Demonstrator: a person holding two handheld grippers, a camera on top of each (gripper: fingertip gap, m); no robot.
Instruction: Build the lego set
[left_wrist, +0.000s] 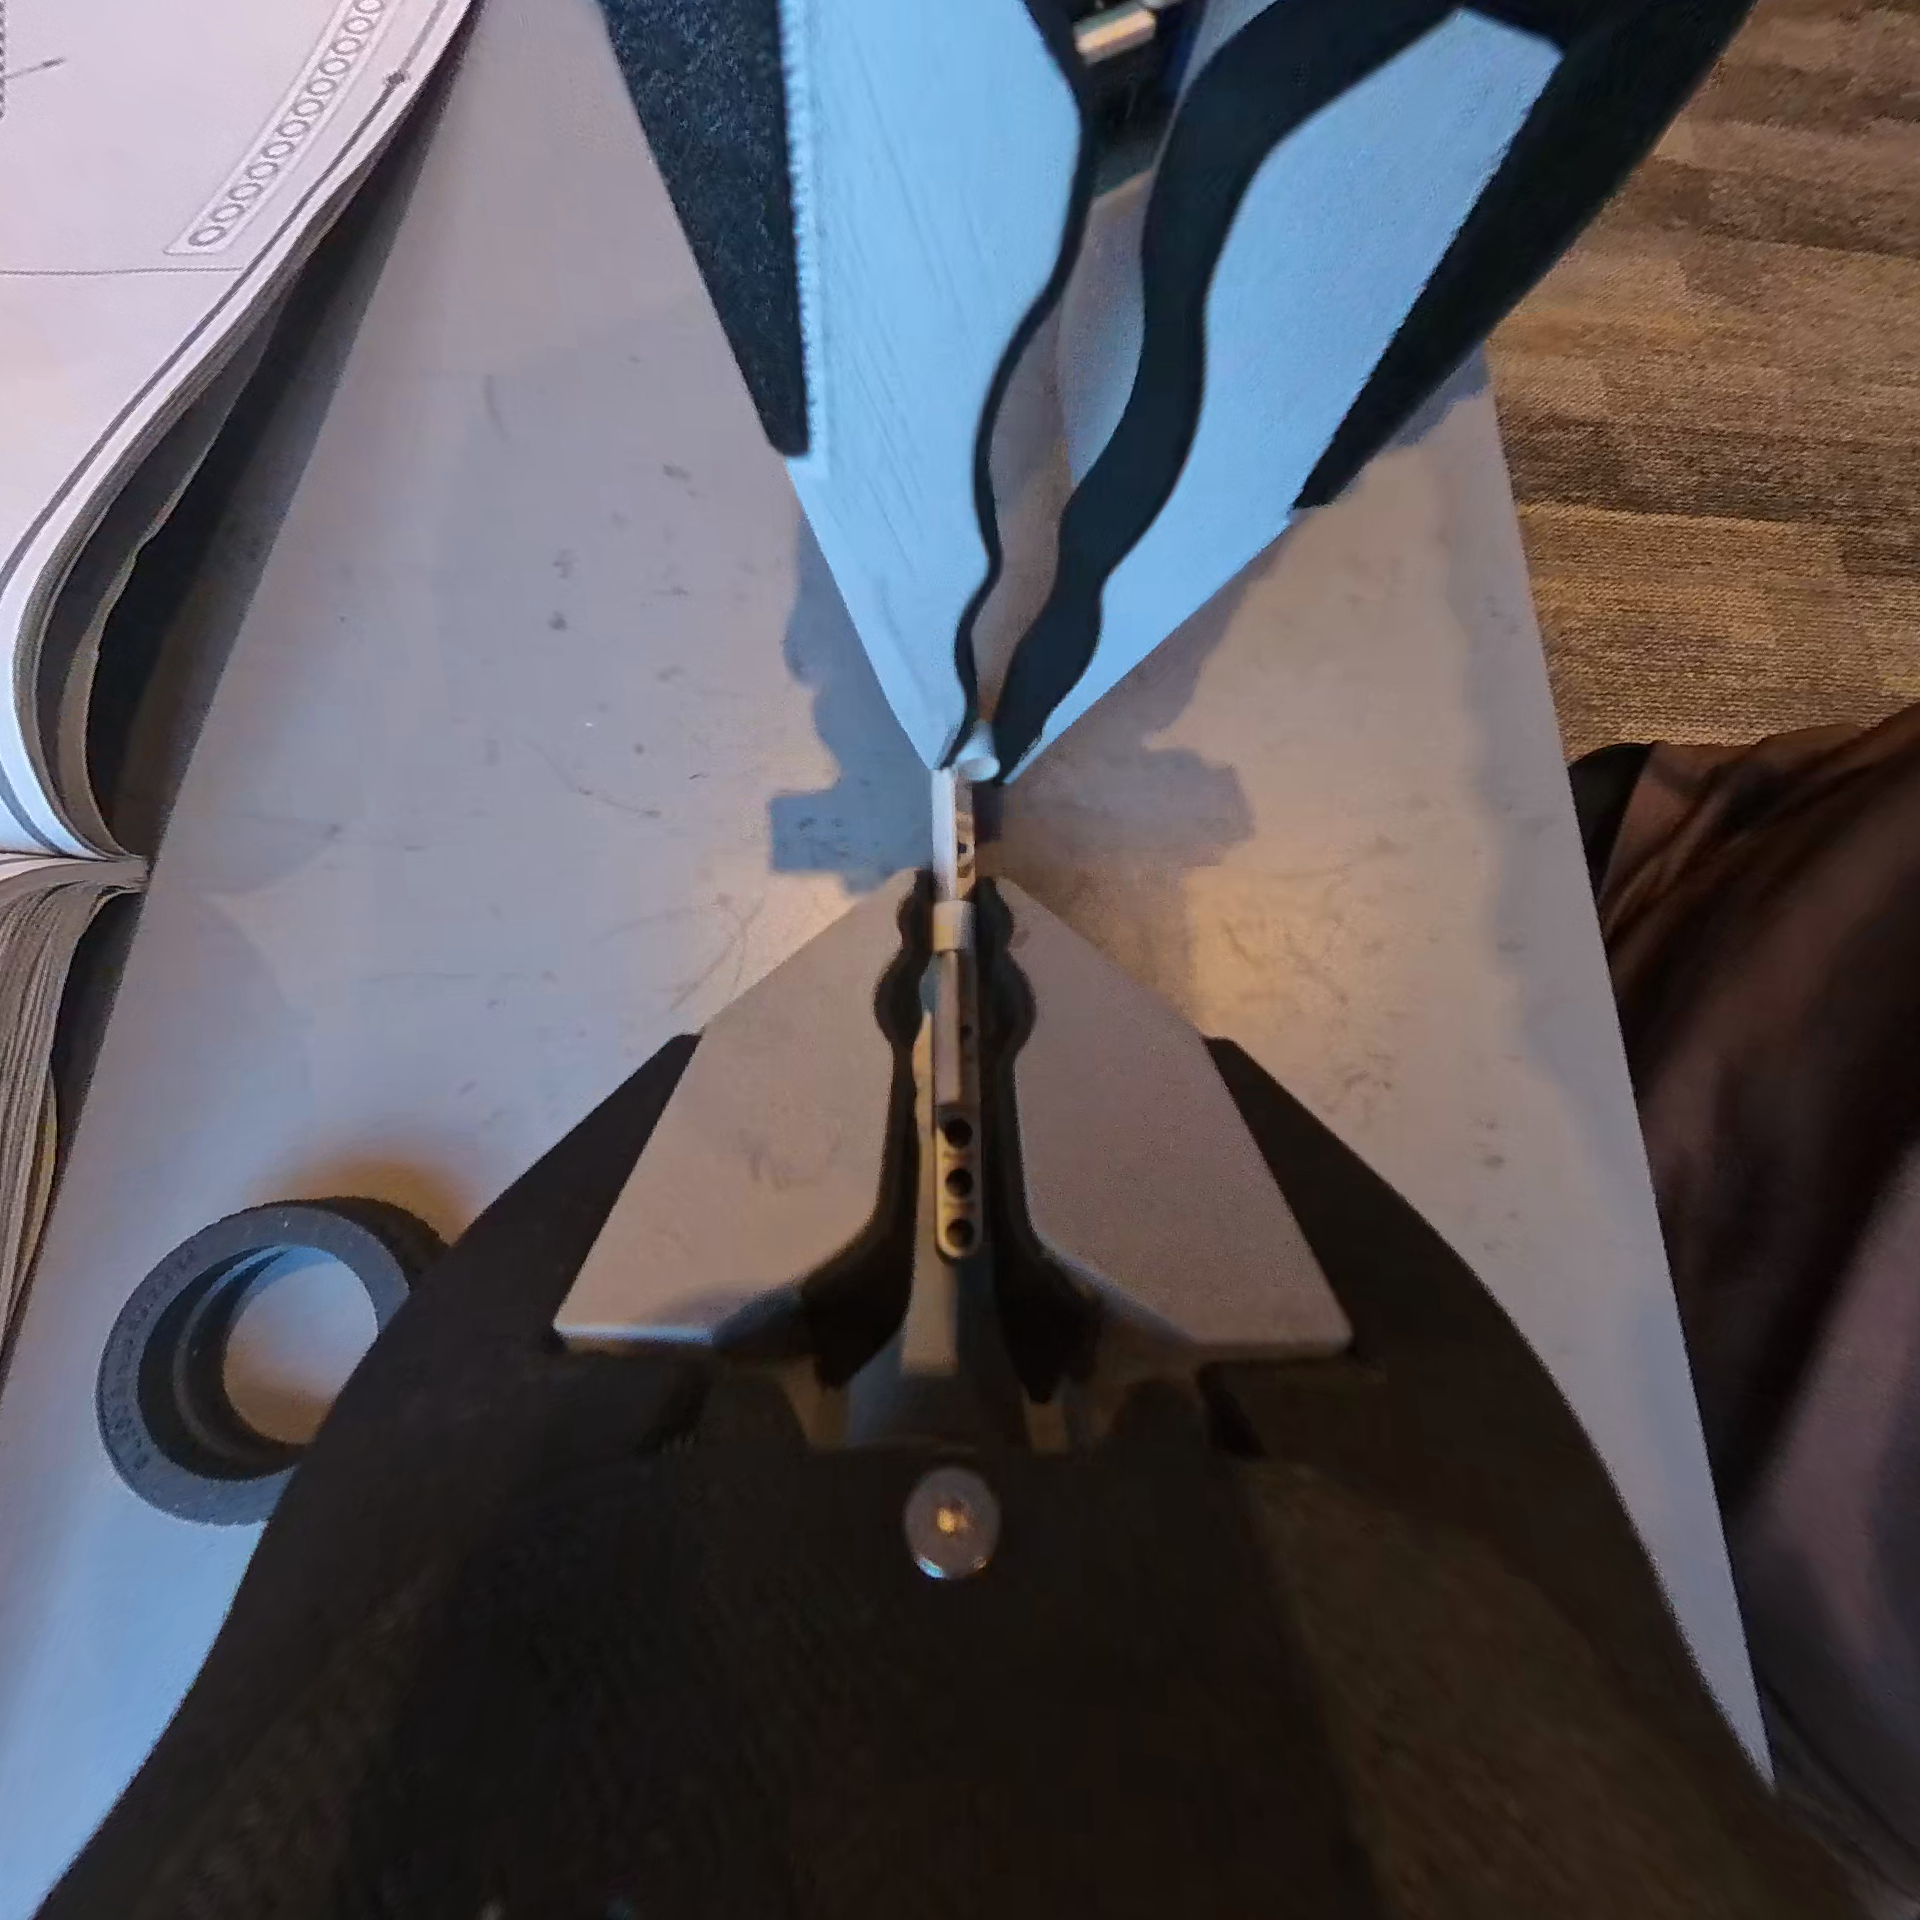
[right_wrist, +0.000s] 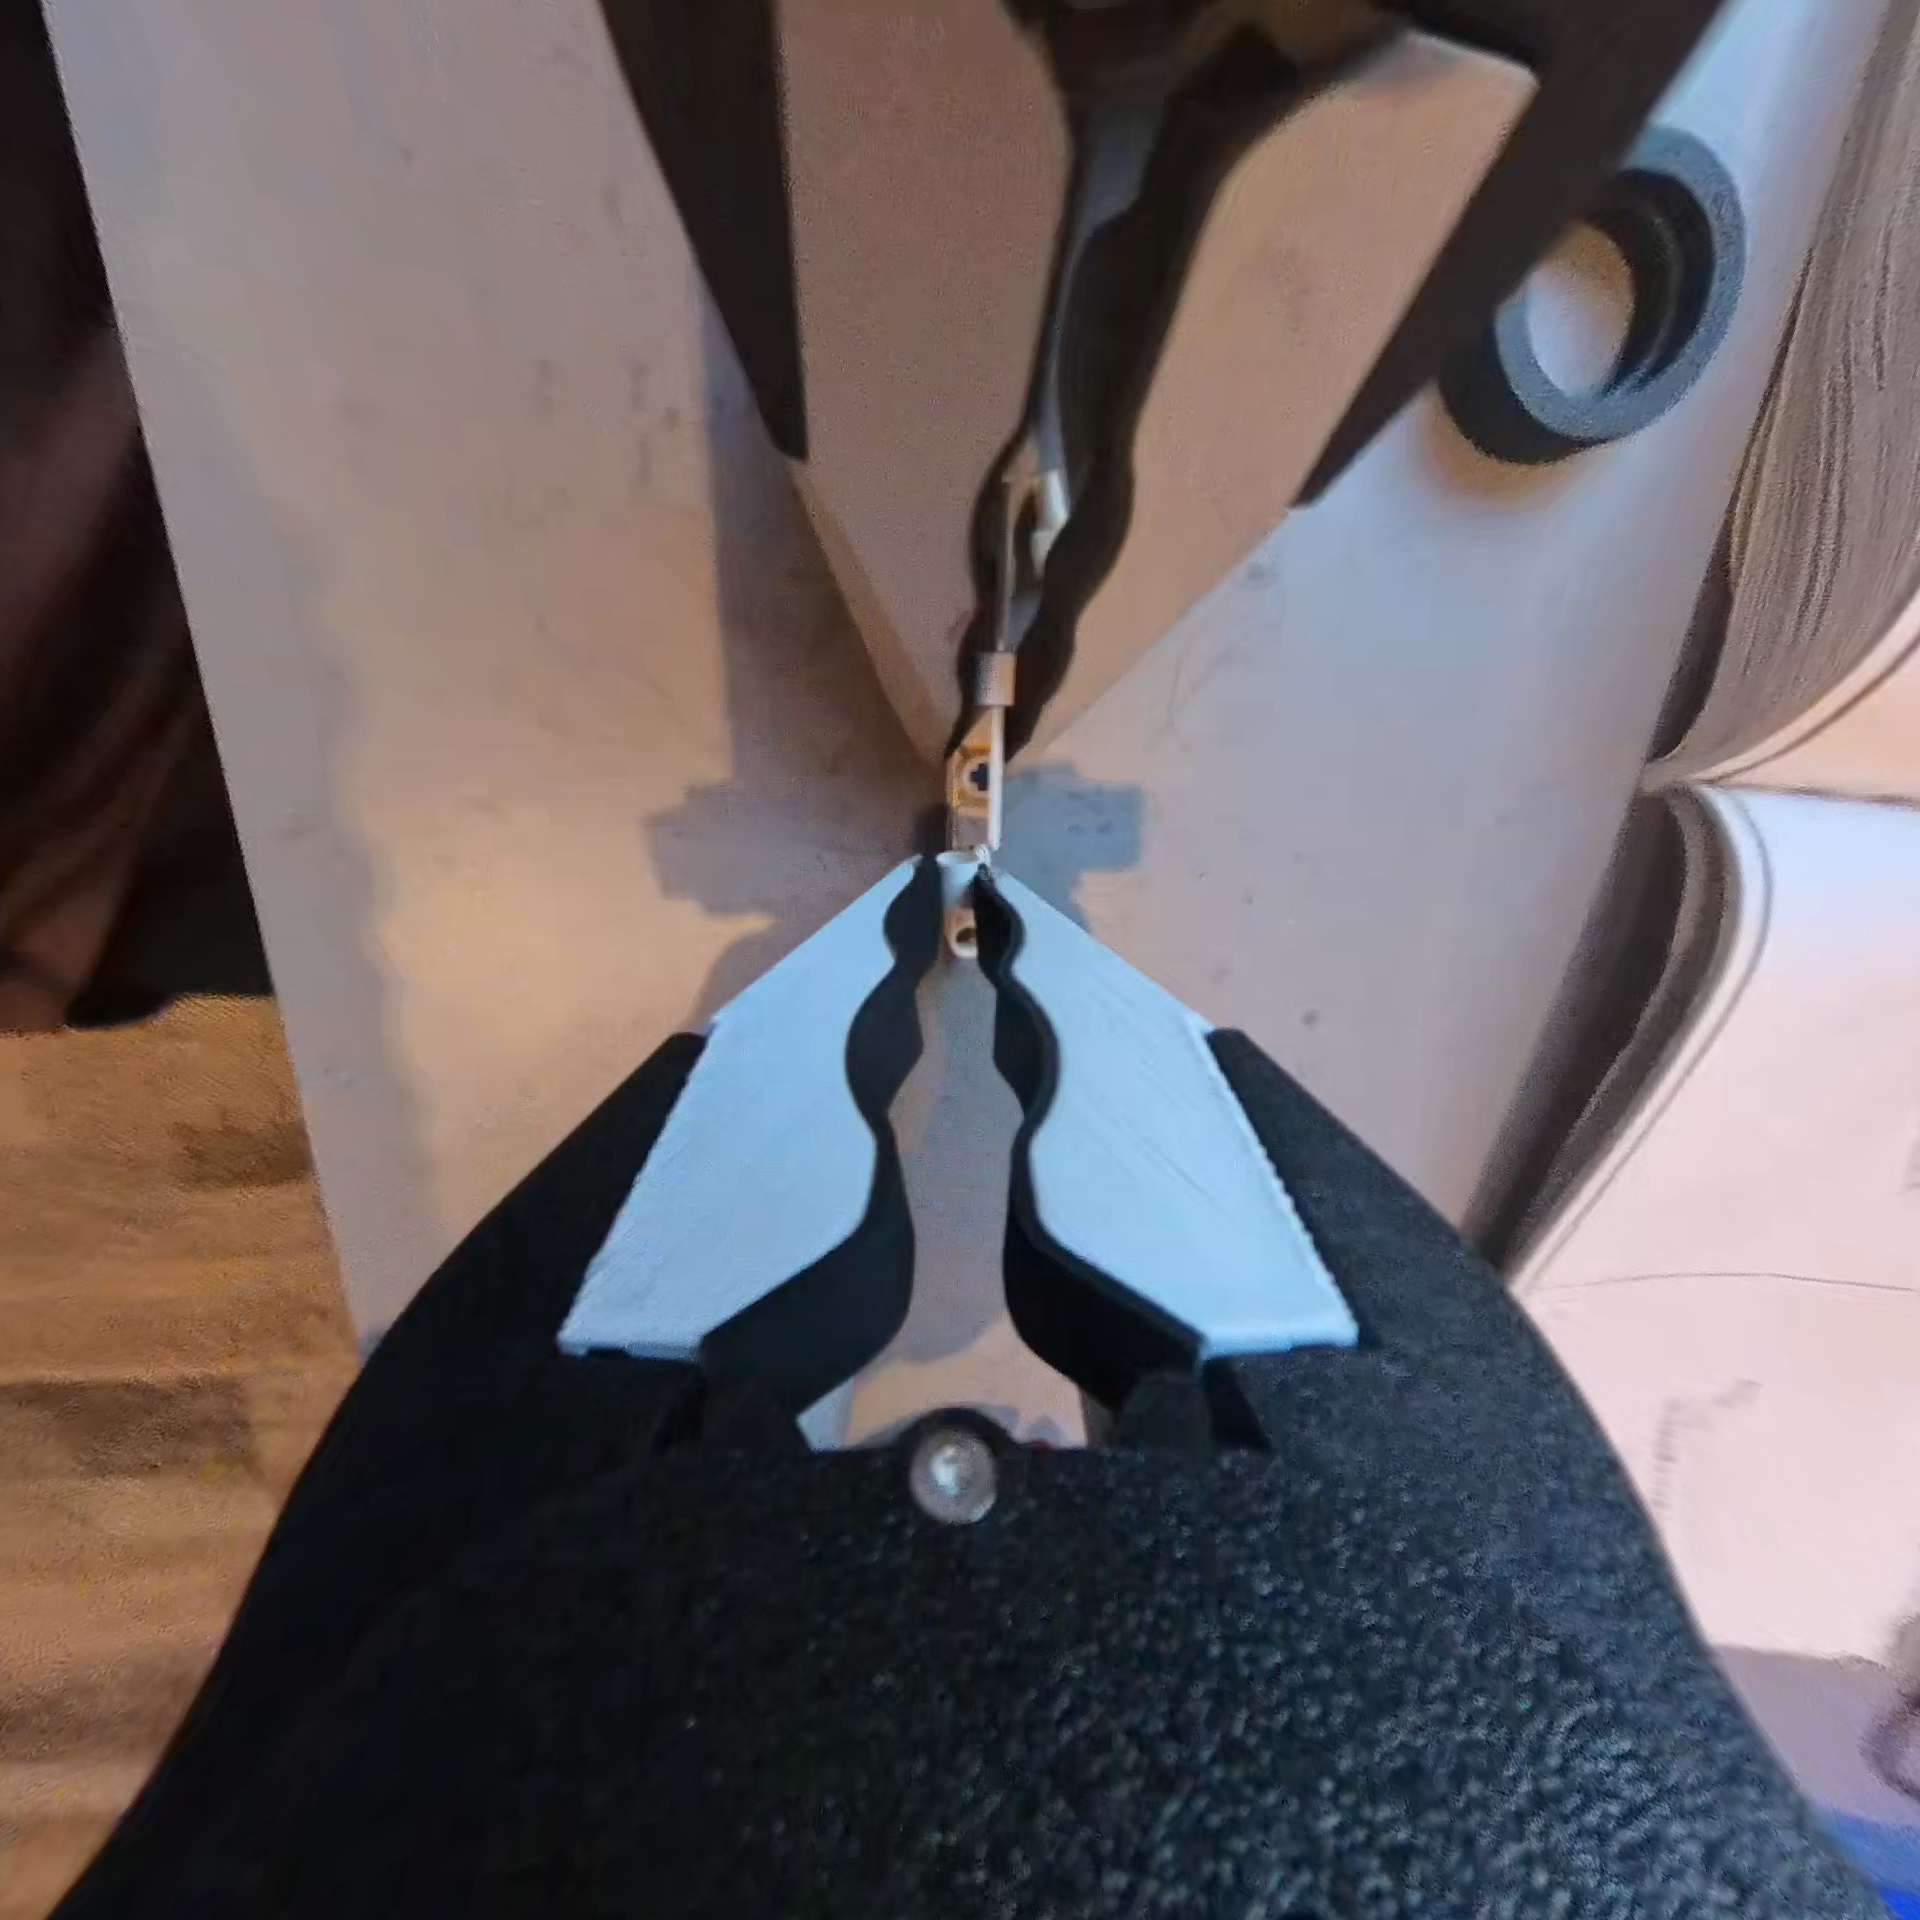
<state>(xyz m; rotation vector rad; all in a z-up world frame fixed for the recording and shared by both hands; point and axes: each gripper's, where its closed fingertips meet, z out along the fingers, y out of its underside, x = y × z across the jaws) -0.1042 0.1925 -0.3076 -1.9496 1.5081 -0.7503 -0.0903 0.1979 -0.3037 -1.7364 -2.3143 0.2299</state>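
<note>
Two hand-held grippers, left (left_wrist: 951, 904) clamping holed beam (left_wrist: 957, 1174), right (right_wrist: 961, 883) pinching white axle (left_wrist: 943, 821), are meeting mid-surface (left_wrist: 520, 623); keep axle aligned w/ hole.

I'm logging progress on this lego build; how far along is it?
Early. Done: a grey holed beam carries a short sleeve and thin white rod. In hand: the left gripper is shut on that beam, and the right gripper pinches a small white tube against the rod's end. Left: seating it; the tyre lies unused beside the open booklet.
</note>
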